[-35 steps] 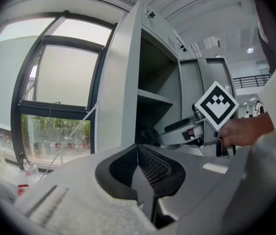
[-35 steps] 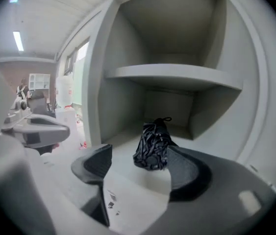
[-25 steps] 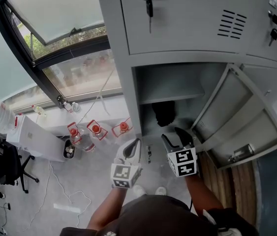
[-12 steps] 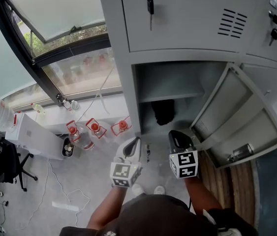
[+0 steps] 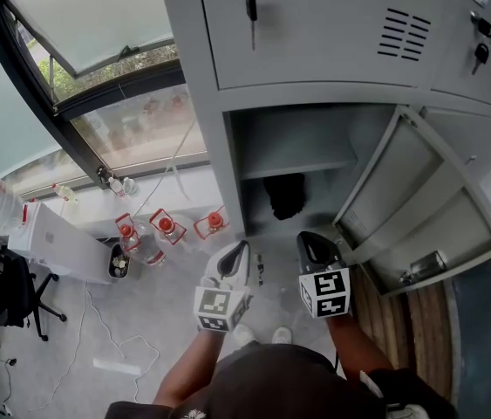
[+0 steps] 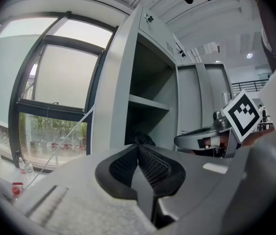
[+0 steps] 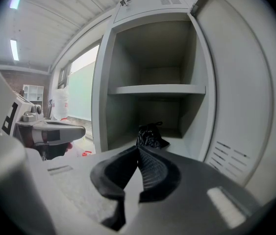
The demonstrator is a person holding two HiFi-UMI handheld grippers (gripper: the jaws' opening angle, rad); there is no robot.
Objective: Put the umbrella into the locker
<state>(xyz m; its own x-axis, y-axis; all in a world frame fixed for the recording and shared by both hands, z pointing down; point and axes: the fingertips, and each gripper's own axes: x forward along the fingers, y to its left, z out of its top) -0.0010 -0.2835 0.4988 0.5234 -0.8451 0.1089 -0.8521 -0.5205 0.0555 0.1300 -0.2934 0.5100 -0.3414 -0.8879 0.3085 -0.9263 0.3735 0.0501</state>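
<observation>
Black cloth, folded small and bunched: the umbrella (image 5: 285,196) lies on the bottom of the locker (image 5: 224,164), in the lower part under the shelf (image 5: 302,166). It rests on its own there, touching neither of my tongs. In the right gripper view it sits near the middle of that lower space (image 7: 150,135), set back from the front edge, with the shelf (image 7: 157,89) bare above it.

My right tongs (image 5: 308,238) have just been closing and are now together with nothing between them; the pads meet tip to tip (image 7: 138,148). They hang just outside the opening, pointing in at the umbrella. My left tongs (image 5: 243,248) are beside them, a little further to the window side, likewise pressed together and empty (image 6: 138,146).

So, as I judge it, the main job is done: the umbrella is inside and let go. The door (image 5: 428,190) stands swung wide to my right, so the only thing that could be left is to push it to, though the task itself asks only for the umbrella to go in.

Further out, a key (image 5: 251,7) hangs from the closed door above, and red-capped bottles (image 5: 167,227) stand on the floor by the window (image 5: 114,85).
</observation>
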